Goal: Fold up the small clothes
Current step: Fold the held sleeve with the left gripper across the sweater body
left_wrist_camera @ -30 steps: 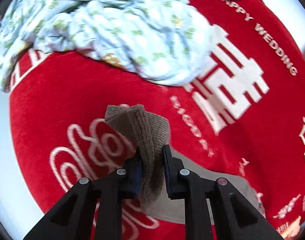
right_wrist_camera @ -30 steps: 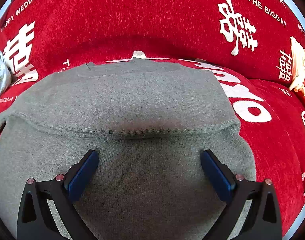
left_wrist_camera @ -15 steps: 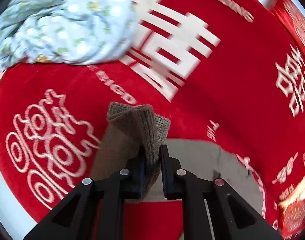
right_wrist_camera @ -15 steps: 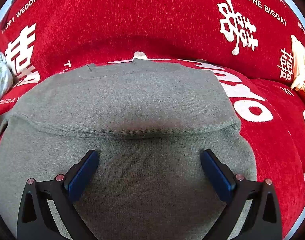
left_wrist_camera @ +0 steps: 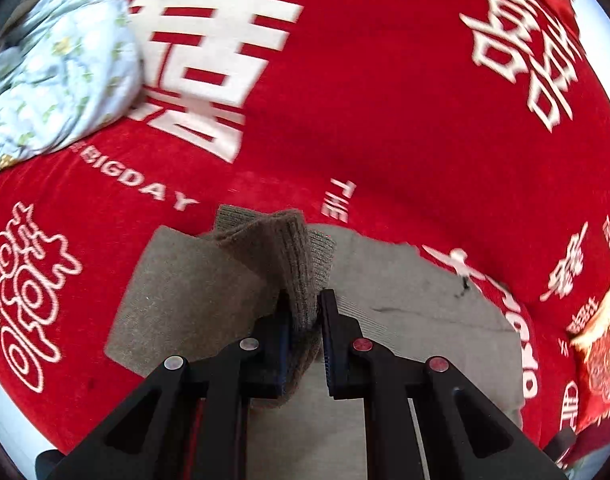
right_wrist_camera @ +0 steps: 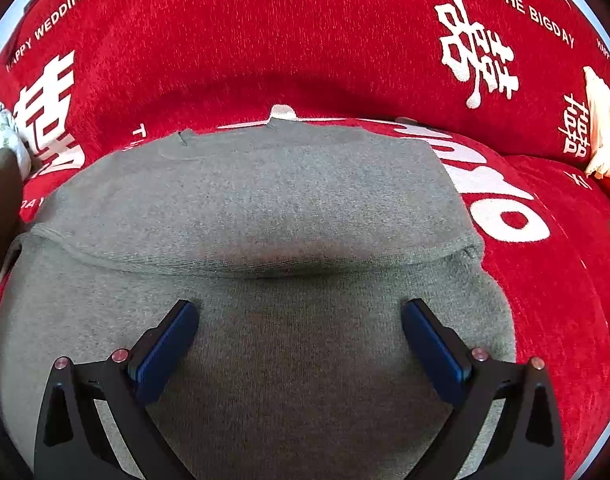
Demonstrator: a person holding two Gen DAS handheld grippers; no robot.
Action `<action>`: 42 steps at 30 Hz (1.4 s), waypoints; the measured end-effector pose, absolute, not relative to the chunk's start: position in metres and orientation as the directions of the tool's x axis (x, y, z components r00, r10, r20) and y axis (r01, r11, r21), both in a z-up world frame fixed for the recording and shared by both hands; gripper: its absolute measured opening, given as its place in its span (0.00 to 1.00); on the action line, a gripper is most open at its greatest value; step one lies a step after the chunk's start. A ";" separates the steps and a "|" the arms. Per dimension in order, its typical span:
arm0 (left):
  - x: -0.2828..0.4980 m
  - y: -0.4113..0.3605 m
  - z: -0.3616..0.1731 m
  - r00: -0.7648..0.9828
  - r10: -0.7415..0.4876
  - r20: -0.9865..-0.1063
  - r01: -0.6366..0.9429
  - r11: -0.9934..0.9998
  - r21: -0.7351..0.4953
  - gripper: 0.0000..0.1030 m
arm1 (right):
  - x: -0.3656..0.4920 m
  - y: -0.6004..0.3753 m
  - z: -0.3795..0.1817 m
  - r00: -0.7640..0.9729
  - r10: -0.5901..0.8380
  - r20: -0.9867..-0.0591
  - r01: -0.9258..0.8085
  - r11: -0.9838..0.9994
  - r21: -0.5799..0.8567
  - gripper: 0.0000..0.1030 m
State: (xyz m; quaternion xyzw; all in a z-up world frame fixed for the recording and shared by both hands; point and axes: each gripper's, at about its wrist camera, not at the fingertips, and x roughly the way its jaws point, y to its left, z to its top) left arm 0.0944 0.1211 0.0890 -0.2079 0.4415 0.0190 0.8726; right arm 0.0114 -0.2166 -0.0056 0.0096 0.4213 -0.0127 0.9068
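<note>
Left tongs (left_wrist_camera: 305,320) pinch the grey sweater's (left_wrist_camera: 405,300) ribbed cuff (left_wrist_camera: 289,248).

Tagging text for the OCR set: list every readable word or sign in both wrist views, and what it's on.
"HAPPY WEDDING": red blanket, white letters, right wrist view, upper left.
"THE BIGDAY": same blanket, right wrist view upper right; also in the left wrist view, where "THE" stands apart from "BIGDAY".
Large white Chinese characters on the blanket: visible, not transcribed.
Small edge lettering: too blurred.
Grey sweater: no text.

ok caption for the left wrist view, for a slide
Left gripper pinches a grey sweater cuff above the red blanket.
</note>
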 end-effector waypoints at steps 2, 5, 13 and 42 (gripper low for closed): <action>0.097 0.102 0.089 0.597 -0.160 -0.786 -0.198 0.920 -0.337 0.14 | 0.012 -0.217 -0.005 0.640 -0.013 -0.768 0.030 1.000 0.008 0.99; 0.099 0.075 0.091 0.588 -0.162 -0.793 -0.160 0.937 -0.310 0.14 | 0.012 -0.215 -0.003 0.616 -0.019 -0.787 0.018 1.000 -0.011 0.99; 0.104 0.010 0.097 0.569 -0.147 -0.809 -0.091 0.967 -0.240 0.14 | -0.010 -0.228 0.003 0.603 0.008 -0.798 -0.024 1.000 -0.008 0.99; 0.115 -0.120 0.106 0.539 -0.157 -0.827 0.039 0.986 -0.162 0.08 | -0.056 -0.285 0.010 0.622 0.096 -0.777 -0.006 0.993 0.118 1.00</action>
